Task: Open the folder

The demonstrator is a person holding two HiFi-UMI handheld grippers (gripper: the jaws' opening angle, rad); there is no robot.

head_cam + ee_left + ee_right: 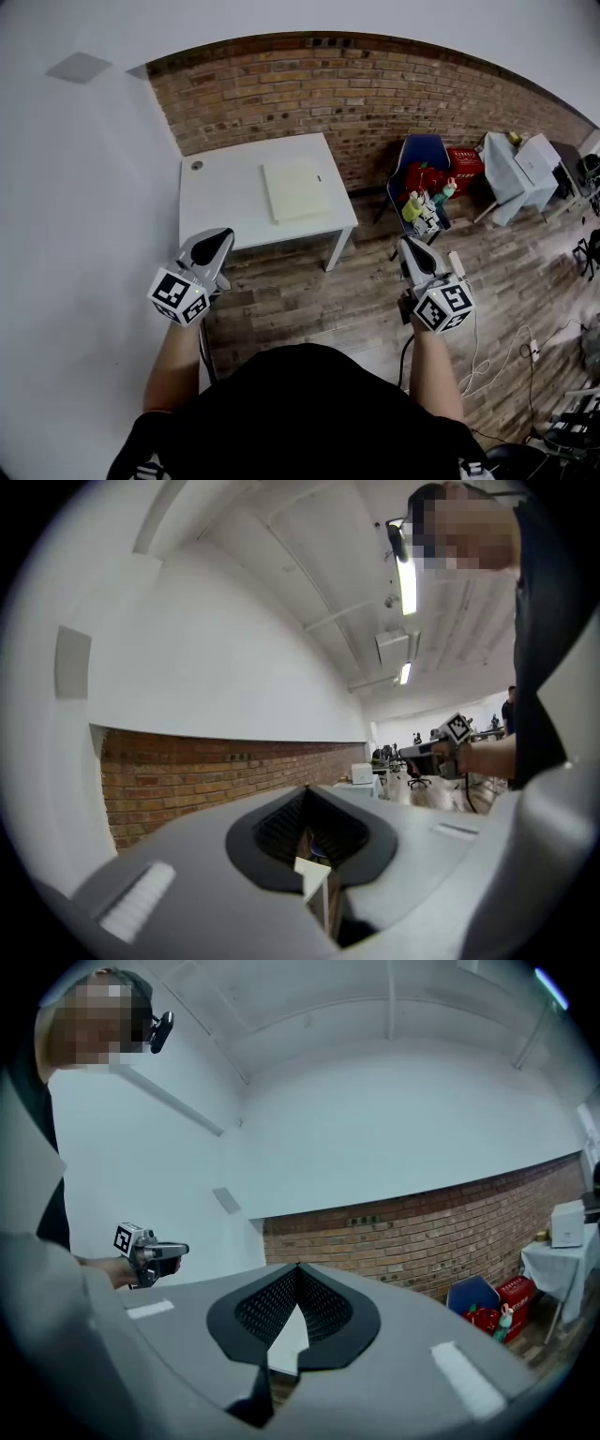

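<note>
A pale yellow folder [295, 190] lies shut and flat on the right half of a small white table [220, 202] against the brick wall. Both grippers are held level in the air well short of the table, over the wooden floor. My left gripper [225, 236] is near the table's front left corner, its jaws pressed together with nothing between them. My right gripper [408, 244] hangs to the right of the table, jaws also together and empty. In the left gripper view the jaw tips [305, 789] meet. The right gripper view shows its tips [297, 1266] meeting too.
A blue chair [422, 155] with bottles and red items stands right of the table. A cloth-covered side table [516, 173] is further right. Cables [487, 337] and a power strip [457, 262] lie on the floor. The brick wall [375, 94] runs behind the tables.
</note>
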